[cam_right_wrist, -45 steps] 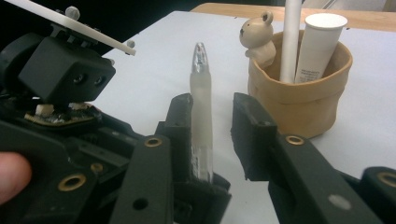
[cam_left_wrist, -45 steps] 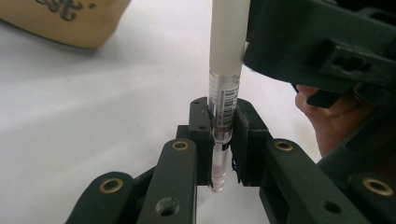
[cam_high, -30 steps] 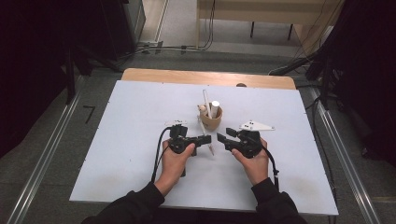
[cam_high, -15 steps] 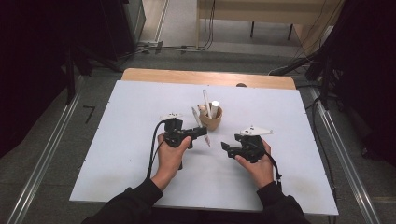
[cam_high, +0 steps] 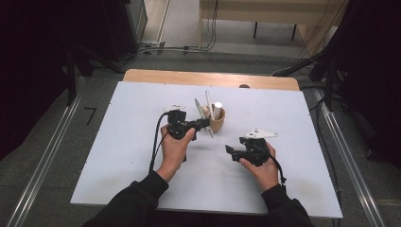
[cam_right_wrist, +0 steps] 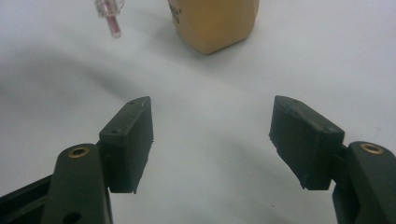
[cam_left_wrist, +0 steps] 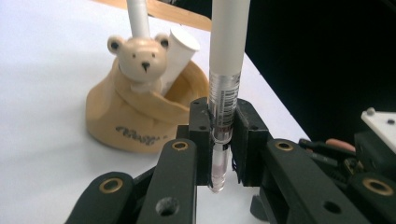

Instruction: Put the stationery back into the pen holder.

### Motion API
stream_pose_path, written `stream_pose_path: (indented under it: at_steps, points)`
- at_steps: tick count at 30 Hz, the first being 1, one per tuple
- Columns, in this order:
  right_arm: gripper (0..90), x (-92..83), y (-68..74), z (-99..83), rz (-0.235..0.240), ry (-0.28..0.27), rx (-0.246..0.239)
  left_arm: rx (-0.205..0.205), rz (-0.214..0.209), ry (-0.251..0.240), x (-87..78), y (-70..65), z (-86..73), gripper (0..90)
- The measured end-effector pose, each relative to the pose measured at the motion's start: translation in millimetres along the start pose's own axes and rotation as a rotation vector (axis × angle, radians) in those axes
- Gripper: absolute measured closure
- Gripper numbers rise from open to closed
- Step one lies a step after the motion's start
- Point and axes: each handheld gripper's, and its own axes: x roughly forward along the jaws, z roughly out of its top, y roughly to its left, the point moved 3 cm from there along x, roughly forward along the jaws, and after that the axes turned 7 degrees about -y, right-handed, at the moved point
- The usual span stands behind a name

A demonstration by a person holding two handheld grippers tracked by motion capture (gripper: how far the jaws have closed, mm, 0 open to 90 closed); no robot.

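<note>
we count one white table (cam_high: 118, 156), two grippers, one bear-shaped holder (cam_left_wrist: 140, 112) at mid table with three sticks in it, and one pen (cam_left_wrist: 226, 70). left gripper (cam_high: 204, 124) clamps the pen just left of the holder, top cut off. right gripper (cam_right_wrist: 212, 140) has just been opening, jaws wide, nothing between.

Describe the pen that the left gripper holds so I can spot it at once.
On the white table, find the tan bear-shaped pen holder. Just beside it, the left gripper clamps a white pen upright. Unlike the pens in the holder, it has a clear barcoded lower barrel.
</note>
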Motion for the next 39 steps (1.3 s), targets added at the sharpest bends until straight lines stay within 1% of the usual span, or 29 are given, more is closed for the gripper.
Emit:
stream_pose_path:
  at_steps: [5,10,14,19,27,33,39]
  points:
    - [28.9,0.4,-0.9,-0.1,0.000,0.002,0.003,0.008,0.005,-0.008,4.2,-1.2,9.7,80.1]
    - [28.9,1.8,-0.6,-0.8,0.001,0.005,0.004,0.008,0.009,-0.023,7.6,-2.4,18.4,80.1]
    - [28.9,2.6,0.3,-1.1,0.004,0.007,0.006,0.024,0.024,-0.024,10.6,-2.3,23.5,80.1]
    - [29.0,1.8,-0.7,-0.5,0.004,0.003,0.008,0.037,0.040,-0.022,15.5,-1.4,26.8,80.1]
    - [29.0,1.9,-0.9,-0.5,0.007,0.003,0.009,0.036,0.044,-0.033,22.3,-3.2,33.2,80.1]
    - [29.1,2.0,-0.9,-0.6,0.010,0.002,0.012,0.053,0.060,-0.038,27.6,-3.8,36.7,80.1]
    - [29.1,1.6,-1.1,-0.6,0.010,0.002,0.016,0.061,0.063,-0.044,32.4,-4.0,38.2,80.0]
